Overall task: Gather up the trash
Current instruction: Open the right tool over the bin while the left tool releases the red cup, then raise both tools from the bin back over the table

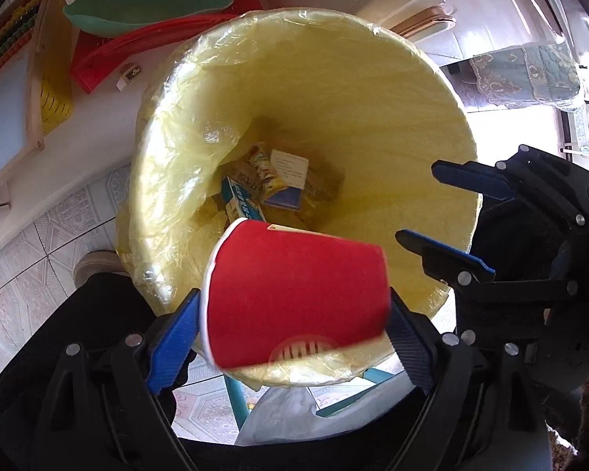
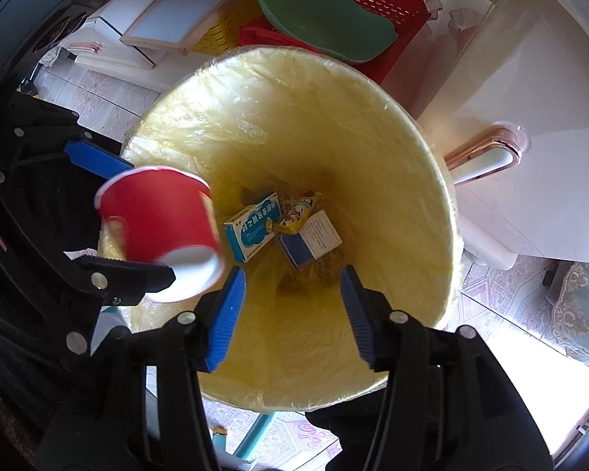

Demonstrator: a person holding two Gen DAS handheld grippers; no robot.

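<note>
Left wrist view first: the left gripper (image 1: 294,322) sits at 6 o'clock with its blue pads spread wide, and the red paper cup (image 1: 294,294) lies blurred between them, mouth turned toward 9 o'clock, base toward 3. Whether the pads touch its sides, I cannot tell. Beyond it gapes the trash bin (image 1: 432,98), lined with a yellow plastic bag (image 1: 169,204). Down at the bottom, near centre, lie a blue-and-white carton (image 1: 241,196), a yellow wrapper (image 1: 261,168) and a small blue box with a white label (image 1: 288,180). At 3 o'clock the right gripper (image 1: 447,212) reaches over the rim, fingers apart, nothing between them. Up at 11 o'clock, a green basin (image 1: 145,4) rests on a red basket (image 1: 110,55).

Over to the right wrist view: the right gripper (image 2: 292,314) at 6 o'clock, jaws wide and empty, pointing straight into the bin (image 2: 412,149). The cup (image 2: 161,219) hangs at 9 o'clock over the rim, tilted, white inside facing down toward 5 o'clock, between the left gripper's fingers (image 2: 98,159). The carton (image 2: 253,225), wrapper (image 2: 298,212) and labelled box (image 2: 312,239) cluster at centre. Green basin (image 2: 326,15) at 12 o'clock, a rose-gold handle (image 2: 487,149) at 3.
</note>
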